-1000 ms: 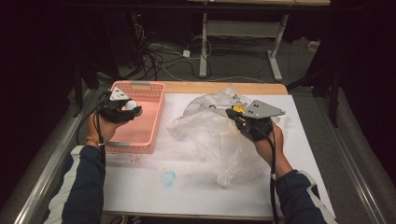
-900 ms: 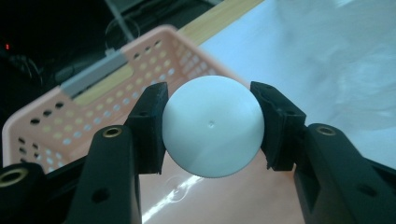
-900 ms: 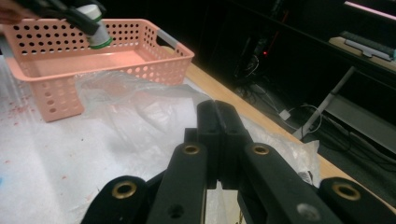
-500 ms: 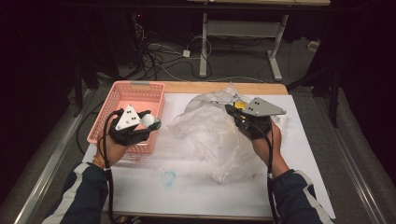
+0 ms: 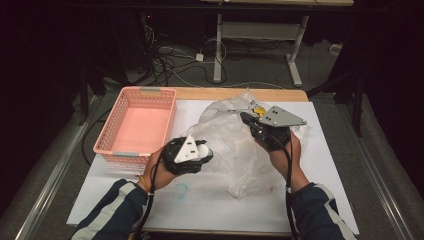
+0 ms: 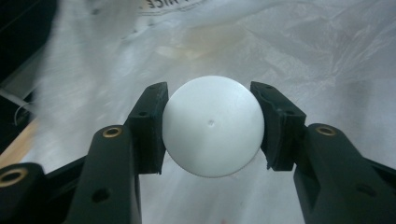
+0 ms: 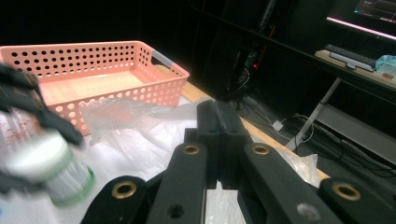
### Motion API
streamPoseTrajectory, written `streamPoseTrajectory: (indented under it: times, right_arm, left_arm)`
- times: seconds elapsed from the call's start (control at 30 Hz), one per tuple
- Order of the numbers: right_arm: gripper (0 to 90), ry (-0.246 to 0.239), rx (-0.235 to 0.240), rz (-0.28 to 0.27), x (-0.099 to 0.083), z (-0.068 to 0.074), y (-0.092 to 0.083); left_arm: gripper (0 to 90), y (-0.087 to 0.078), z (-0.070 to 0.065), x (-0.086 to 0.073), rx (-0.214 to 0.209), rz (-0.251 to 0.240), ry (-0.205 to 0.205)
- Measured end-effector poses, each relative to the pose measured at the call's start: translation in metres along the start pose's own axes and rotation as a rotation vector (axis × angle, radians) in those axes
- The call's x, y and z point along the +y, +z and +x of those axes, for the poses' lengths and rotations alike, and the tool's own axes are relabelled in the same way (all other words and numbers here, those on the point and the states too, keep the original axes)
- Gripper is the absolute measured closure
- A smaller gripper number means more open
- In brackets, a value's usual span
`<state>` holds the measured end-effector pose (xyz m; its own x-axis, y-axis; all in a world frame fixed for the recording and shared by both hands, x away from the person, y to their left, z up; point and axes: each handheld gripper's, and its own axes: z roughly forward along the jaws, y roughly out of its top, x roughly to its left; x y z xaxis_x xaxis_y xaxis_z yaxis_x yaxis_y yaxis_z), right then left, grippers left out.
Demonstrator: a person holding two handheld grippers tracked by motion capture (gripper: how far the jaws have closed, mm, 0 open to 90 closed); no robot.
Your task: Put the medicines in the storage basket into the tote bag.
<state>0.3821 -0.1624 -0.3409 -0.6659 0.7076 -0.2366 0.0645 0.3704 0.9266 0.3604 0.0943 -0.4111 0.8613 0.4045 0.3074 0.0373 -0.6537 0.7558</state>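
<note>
Left gripper (image 6: 212,126) clamps a smooth white ball (image 6: 213,127) over crinkled clear plastic bag (image 5: 235,145).
Right gripper (image 7: 219,140) jaws pressed together, pinching the bag's film; perforated pink basket (image 5: 137,125) at table's far-left corner.

Both forearms wear dark navy sleeves (image 5: 117,210) with pale grey stripes running along them. The left gripper (image 6: 211,123) has black jaws with squared pads and brass-ringed screw holes on the arms behind them; in the high view it carries a white three-cornered plate (image 5: 188,148) with small dark holes. The right gripper (image 7: 219,140) is black too, with brass-ringed holes on its arms, and bears a grey three-cornered plate (image 5: 280,116) beside a yellow patch. A black cable (image 5: 288,172) trails from it along the forearm.
</note>
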Motion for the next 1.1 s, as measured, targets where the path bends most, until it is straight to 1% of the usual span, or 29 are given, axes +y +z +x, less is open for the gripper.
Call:
streamPoseTrajectory:
  times: [0.03,0.1,0.13,0.2,0.27,0.3,0.33,0.43,0.47,0.5,0.53,0.57,0.6,0.63,0.67,0.7,0.73,0.8,0.87,0.93,1.0,1.1]
  right_arm:
    - [90.0,-0.003,0.004,0.0,0.0,0.0,0.0]
    - [90.0,-0.003,0.01,0.006,0.0,0.002,0.001]
    - [90.0,-0.003,0.013,0.007,0.0,0.002,0.001]
    - [90.0,-0.005,0.017,0.011,-0.001,0.003,0.002]
    - [90.0,-0.01,0.022,0.014,-0.001,0.005,0.002]
    - [90.0,-0.013,0.023,0.014,-0.001,0.005,0.002]
    - [90.0,-0.011,0.024,0.013,0.0,0.006,0.001]
    - [90.0,-0.015,0.03,0.013,0.0,0.007,0.001]
    - [90.0,-0.014,0.031,0.013,0.0,0.007,0.001]
    - [90.0,-0.016,0.032,0.013,0.0,0.007,0.001]
    - [90.0,-0.017,0.033,0.014,0.0,0.008,0.001]
    - [90.0,-0.019,0.033,0.014,0.0,0.008,0.0]
    - [90.0,-0.02,0.034,0.014,0.0,0.008,0.0]
    - [90.0,-0.02,0.036,0.015,0.0,0.008,0.0]
    - [90.0,-0.02,0.035,0.018,0.0,0.008,0.0]
    - [90.0,-0.02,0.036,0.02,0.0,0.008,0.0]
    - [90.0,-0.02,0.036,0.02,-0.001,0.007,0.001]
    - [90.0,-0.018,0.034,0.024,-0.001,0.006,0.001]
    - [90.0,-0.012,0.029,0.026,-0.003,0.005,0.001]
    - [90.0,-0.009,0.028,0.033,-0.004,0.004,0.002]
    - [90.0,-0.007,0.03,0.037,-0.005,0.003,0.002]
    - [90.0,-0.007,0.032,0.046,-0.007,0.002,0.002]
  left_arm:
    - [48.1,0.008,-0.002,0.001,-0.014,0.006,0.0]
    - [48.1,0.024,-0.004,0.003,-0.012,0.027,0.018]
    - [48.1,0.032,-0.004,0.003,-0.013,0.031,0.017]
    - [48.1,0.047,-0.003,0.003,-0.025,0.039,-0.014]
    - [48.1,0.062,-0.003,0.003,-0.018,0.057,-0.008]
    - [48.1,0.068,-0.002,0.003,-0.029,0.061,-0.025]
    - [48.1,0.073,-0.002,0.003,-0.037,0.062,-0.034]
    - [48.1,0.089,-0.002,0.007,-0.043,0.059,-0.053]
    - [48.0,0.093,-0.003,0.008,-0.051,0.063,-0.054]
    - [48.0,0.097,-0.003,0.01,-0.049,0.068,-0.058]
    - [48.0,0.101,-0.004,0.011,-0.039,0.059,-0.072]
    - [47.9,0.104,-0.004,0.012,-0.026,0.055,-0.077]
    - [47.8,0.106,-0.003,0.013,-0.023,0.059,-0.075]
    - [47.7,0.108,-0.003,0.014,-0.023,0.056,-0.084]
    - [47.6,0.109,-0.003,0.015,-0.024,0.059,-0.085]
    - [47.4,0.109,-0.003,0.015,-0.015,0.062,-0.083]
    - [47.1,0.109,-0.004,0.016,-0.019,0.059,-0.088]
    - [36.7,0.104,-0.006,0.018,-0.012,0.058,-0.082]
    - [36.5,0.096,-0.007,0.02,-0.009,0.045,-0.074]
    - [34.7,0.087,-0.011,0.021,-0.01,0.048,-0.056]
    - [34.5,0.076,-0.016,0.02,0.005,0.038,-0.013]
    - [34.4,0.055,-0.021,0.018,0.015,0.022,0.022]
